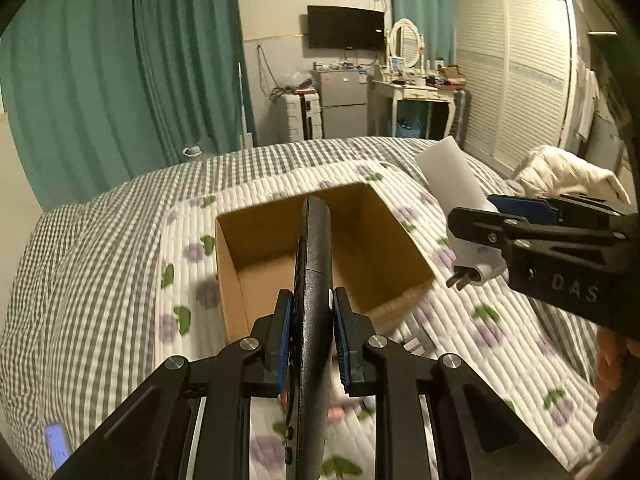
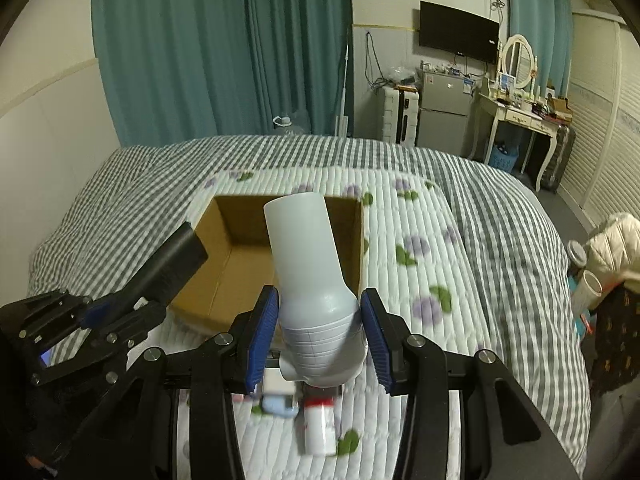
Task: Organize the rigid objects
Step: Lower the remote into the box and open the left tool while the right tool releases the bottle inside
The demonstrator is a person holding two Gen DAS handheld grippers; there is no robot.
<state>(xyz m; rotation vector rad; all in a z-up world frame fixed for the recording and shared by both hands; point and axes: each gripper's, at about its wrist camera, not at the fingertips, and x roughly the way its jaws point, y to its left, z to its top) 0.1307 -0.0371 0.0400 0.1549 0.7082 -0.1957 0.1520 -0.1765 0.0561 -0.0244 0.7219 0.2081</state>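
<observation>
My left gripper holds a remote control edge-up, its far end reaching out over the open cardboard box. The box sits on the quilted mat, which lies on the bed, toward its foot edge. To the right, my right gripper holds a plug-in device above the box's near-right corner, prongs toward me. On the mat under my right gripper, nearer than the box, lie a small tube and, just left of it, a small box.
</observation>
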